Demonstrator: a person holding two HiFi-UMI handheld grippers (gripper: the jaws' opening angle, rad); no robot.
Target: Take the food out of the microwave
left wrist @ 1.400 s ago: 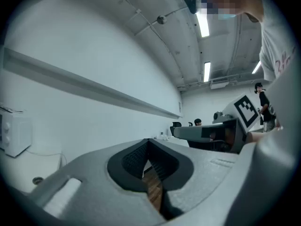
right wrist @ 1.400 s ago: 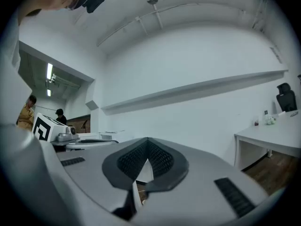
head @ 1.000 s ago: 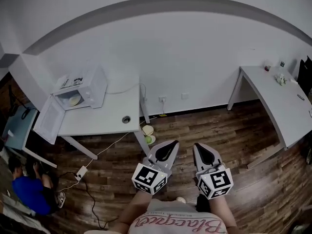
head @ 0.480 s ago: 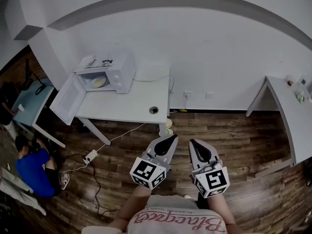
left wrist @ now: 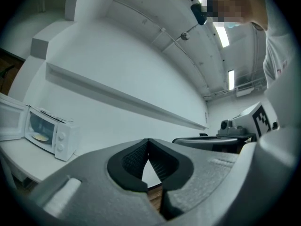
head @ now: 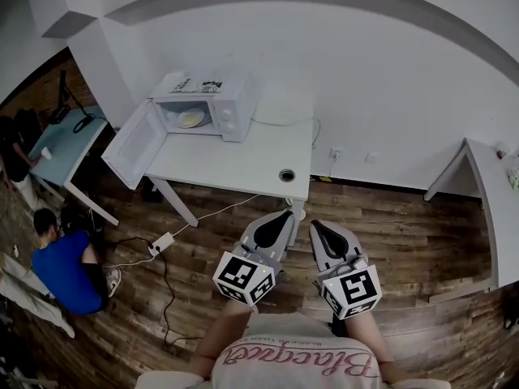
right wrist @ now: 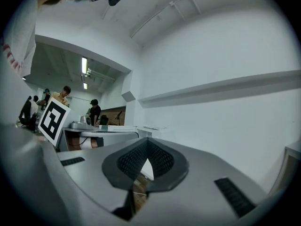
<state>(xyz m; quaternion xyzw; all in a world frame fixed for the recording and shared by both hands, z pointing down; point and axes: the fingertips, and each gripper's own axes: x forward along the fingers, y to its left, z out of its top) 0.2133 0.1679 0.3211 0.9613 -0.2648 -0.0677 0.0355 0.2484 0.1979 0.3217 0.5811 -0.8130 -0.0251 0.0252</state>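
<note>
Closing the gap to the microwave (head: 207, 104) looks to be the step in hand, since nothing has been gripped. The left tool (head: 276, 225) and the right tool (head: 324, 237) are held side by side over the wooden floor. Each has its jaws pressed together at the tips with nothing between them.

The microwave stands on the white table (head: 243, 164), ahead of both tools, off to their left and well apart from them. Its door (head: 134, 144) hangs wide open, so no door work seems needed. The food (head: 191, 119) is a pale plate inside the cavity, also visible low at the left of the left tool's own view.

Next, the tools would probably have to be carried up to the open front. One of them must part its jaws before it can take the plate's rim. The plate looks shallow, so a level hold should keep the food from sliding.
</note>
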